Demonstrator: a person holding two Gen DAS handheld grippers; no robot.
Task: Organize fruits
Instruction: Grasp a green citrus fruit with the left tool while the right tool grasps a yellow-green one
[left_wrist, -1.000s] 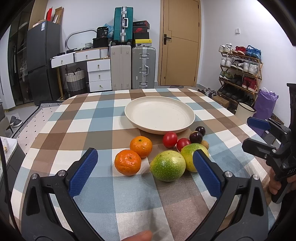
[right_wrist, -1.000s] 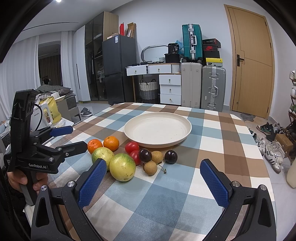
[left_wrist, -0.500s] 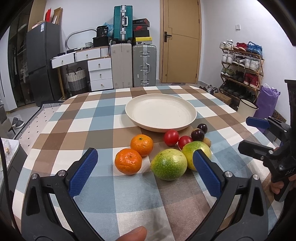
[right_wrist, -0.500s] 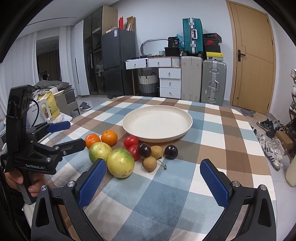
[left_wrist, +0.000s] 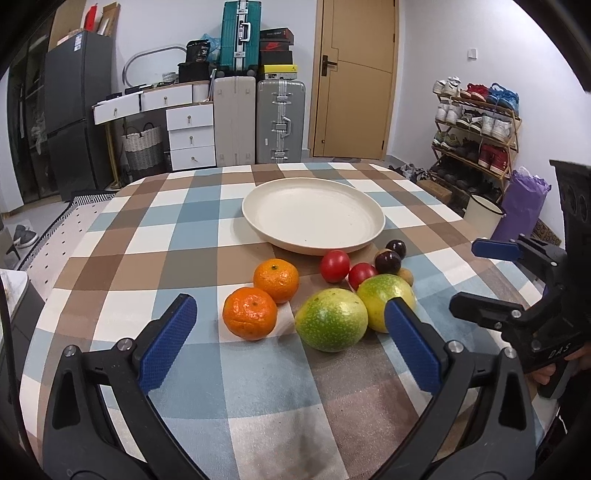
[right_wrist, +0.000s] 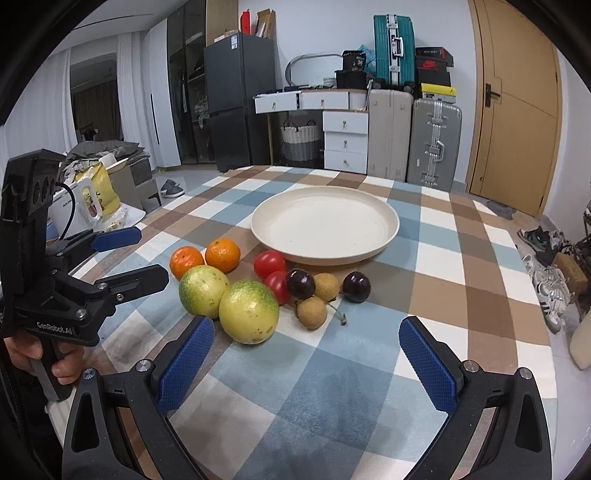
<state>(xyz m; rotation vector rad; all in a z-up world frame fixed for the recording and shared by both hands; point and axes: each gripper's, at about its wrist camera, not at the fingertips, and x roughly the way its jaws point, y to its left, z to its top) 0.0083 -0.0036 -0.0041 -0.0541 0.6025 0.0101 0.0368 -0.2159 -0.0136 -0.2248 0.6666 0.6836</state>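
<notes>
An empty cream plate (left_wrist: 314, 218) (right_wrist: 325, 221) sits mid-table on the checked cloth. In front of it lie two oranges (left_wrist: 250, 313) (right_wrist: 222, 254), two green-yellow fruits (left_wrist: 331, 325) (right_wrist: 248, 311), two red tomatoes (left_wrist: 335, 266) (right_wrist: 269, 263), two dark plums (right_wrist: 356, 286) and two brown longans (right_wrist: 312, 312). My left gripper (left_wrist: 290, 332) is open and empty, low over the near oranges and green fruit. My right gripper (right_wrist: 306, 350) is open and empty, just short of the longans. Each gripper also shows in the other's view, the right gripper (left_wrist: 480, 280) and the left gripper (right_wrist: 144, 254).
The round table's edge (right_wrist: 550, 332) drops off at the right toward shoes on the floor. Suitcases (left_wrist: 280, 122), white drawers and a dark fridge (right_wrist: 240, 103) stand by the far wall beside a wooden door. A shoe rack (left_wrist: 476, 125) stands at the right.
Both grippers have moved slightly closer to the fruit cluster and stay open. The fruit and plate have not moved.
</notes>
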